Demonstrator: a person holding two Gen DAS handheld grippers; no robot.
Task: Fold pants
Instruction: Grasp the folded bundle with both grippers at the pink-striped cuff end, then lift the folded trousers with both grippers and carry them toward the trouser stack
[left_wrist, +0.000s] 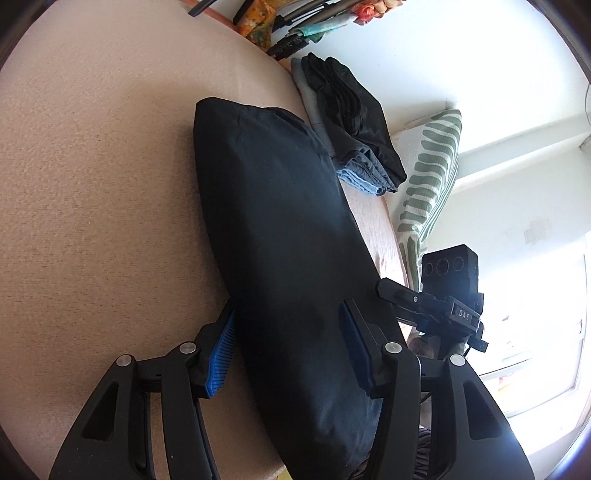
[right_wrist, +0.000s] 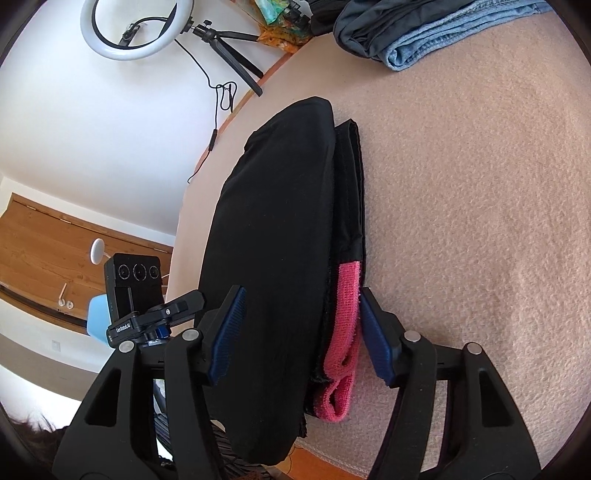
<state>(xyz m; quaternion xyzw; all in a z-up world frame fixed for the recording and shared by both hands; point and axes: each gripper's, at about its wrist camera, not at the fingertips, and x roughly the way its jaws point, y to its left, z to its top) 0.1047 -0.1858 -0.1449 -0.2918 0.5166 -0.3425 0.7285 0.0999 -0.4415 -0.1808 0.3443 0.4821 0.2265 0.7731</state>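
Folded black pants (left_wrist: 266, 203) lie lengthwise on the beige bed cover (left_wrist: 92, 184), running away from both cameras. My left gripper (left_wrist: 288, 306) has its blue pads against both sides of the near end, and the black cloth fills the gap. In the right wrist view the same pants (right_wrist: 273, 206) show a pink waistband (right_wrist: 345, 295) along their right edge. My right gripper (right_wrist: 302, 291) is shut around that end, one pad on the black cloth and the other against the pink band. Both views are rolled, so the bed looks like it stands on its side.
A stack of folded dark and blue clothes (left_wrist: 362, 140) sits beyond the pants, also visible as the stack (right_wrist: 424, 33). A green-striped pillow (left_wrist: 432, 177) leans by the wall. A ring light on a tripod (right_wrist: 136, 26) stands past the bed's edge (right_wrist: 236, 107).
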